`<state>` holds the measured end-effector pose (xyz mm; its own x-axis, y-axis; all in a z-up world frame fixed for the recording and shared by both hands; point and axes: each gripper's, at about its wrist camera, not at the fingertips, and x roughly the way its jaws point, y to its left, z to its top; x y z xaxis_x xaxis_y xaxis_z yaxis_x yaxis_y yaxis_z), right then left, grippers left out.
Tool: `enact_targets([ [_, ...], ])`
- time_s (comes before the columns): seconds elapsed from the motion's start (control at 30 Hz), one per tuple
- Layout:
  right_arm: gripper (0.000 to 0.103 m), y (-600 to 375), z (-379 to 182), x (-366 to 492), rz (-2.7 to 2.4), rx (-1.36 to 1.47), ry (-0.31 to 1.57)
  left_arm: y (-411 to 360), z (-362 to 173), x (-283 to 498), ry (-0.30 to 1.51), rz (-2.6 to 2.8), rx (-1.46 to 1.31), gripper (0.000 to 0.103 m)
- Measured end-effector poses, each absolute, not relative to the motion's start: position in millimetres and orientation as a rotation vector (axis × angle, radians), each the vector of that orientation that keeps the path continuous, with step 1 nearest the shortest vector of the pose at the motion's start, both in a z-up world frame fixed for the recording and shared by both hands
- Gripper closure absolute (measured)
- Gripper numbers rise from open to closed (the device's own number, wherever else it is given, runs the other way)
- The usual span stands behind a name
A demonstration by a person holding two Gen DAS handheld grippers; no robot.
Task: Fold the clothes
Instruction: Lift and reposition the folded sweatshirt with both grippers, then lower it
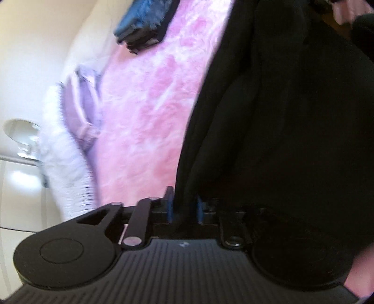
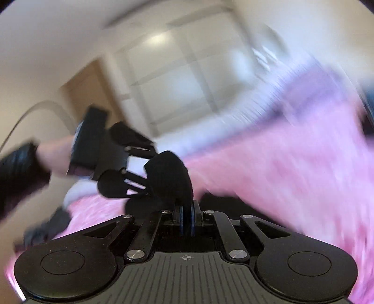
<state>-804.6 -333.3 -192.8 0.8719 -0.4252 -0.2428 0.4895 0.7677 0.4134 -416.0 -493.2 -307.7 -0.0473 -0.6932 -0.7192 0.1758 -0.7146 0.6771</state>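
A black garment [image 1: 280, 117] hangs in front of my left gripper [image 1: 183, 208] and fills the right half of the left wrist view. The blue pads are closed on its lower edge. In the right wrist view my right gripper [image 2: 186, 219] is shut on a fold of the same black garment [image 2: 173, 173], which bulges up just ahead of the pads. The left gripper [image 2: 121, 163] and the hand that holds it show at the left of that view, close to the fold. Both views are blurred by motion.
A pink fluffy blanket [image 1: 152, 105] covers the bed under the garment. A folded blue and dark pile [image 1: 142, 21] lies at its far end. A lilac cloth [image 1: 81, 112] and white bedding [image 1: 60, 152] lie along the left edge. A white wardrobe [image 2: 177, 77] stands behind.
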Motion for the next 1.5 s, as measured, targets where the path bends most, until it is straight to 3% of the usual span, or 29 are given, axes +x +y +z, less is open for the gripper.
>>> enact_targets([
  [0.1,0.098,-354.1,-216.6,-823.4,-0.532,0.623,0.131,-528.0,-334.4,-415.6,-0.364,-1.811,1.525,0.079],
  [0.17,0.094,-368.0,-232.4,-835.9,-0.554,0.715,0.126,-519.4,-327.5,-401.2,-0.247,-1.829,1.412,0.069],
  [0.33,0.054,-402.8,-271.9,-867.2,-0.606,0.944,0.113,-469.9,-280.9,-340.1,0.010,-1.798,1.095,0.057],
  [0.4,0.044,-403.8,-277.6,-866.7,-0.609,0.997,0.090,-451.3,-268.8,-312.4,0.153,-1.782,0.999,0.056],
  [0.5,0.039,-402.1,-274.9,-857.2,-0.595,1.025,0.031,-437.6,-274.8,-285.1,0.317,-1.753,0.945,0.057],
  [0.6,0.040,-410.8,-274.9,-842.9,-0.627,1.062,0.022,-433.7,-288.0,-275.0,0.397,-1.747,0.928,0.058],
  [0.67,0.085,-415.2,-267.5,-835.7,-0.643,1.054,0.040,-431.6,-290.0,-279.2,0.373,-1.748,0.908,0.058],
  [0.7,0.093,-417.4,-261.6,-832.7,-0.644,1.038,0.046,-430.4,-289.3,-281.4,0.356,-1.750,0.891,0.059],
  [0.83,0.095,-417.3,-229.0,-847.5,-0.599,0.968,-0.062,-433.6,-289.3,-289.5,0.324,-1.766,0.813,0.063],
  [0.93,0.095,-423.3,-238.1,-854.6,-0.670,0.928,-0.029,-446.1,-310.3,-295.8,0.333,-1.752,0.860,0.064],
  [1.03,0.094,-436.7,-282.1,-856.7,-0.701,1.076,0.097,-449.8,-331.2,-297.4,0.344,-1.747,0.889,0.064],
  [1.17,0.090,-433.6,-283.2,-867.5,-0.692,1.074,0.096,-444.5,-324.9,-292.4,0.360,-1.749,0.863,0.064],
  [1.23,0.079,-425.9,-267.7,-868.1,-0.734,1.015,0.131,-437.0,-315.0,-286.9,0.349,-1.744,0.859,0.064],
  [1.5,0.070,-309.6,-195.6,-830.7,-0.687,0.499,0.267,-367.9,-282.0,-259.2,0.199,-1.705,0.878,0.064],
])
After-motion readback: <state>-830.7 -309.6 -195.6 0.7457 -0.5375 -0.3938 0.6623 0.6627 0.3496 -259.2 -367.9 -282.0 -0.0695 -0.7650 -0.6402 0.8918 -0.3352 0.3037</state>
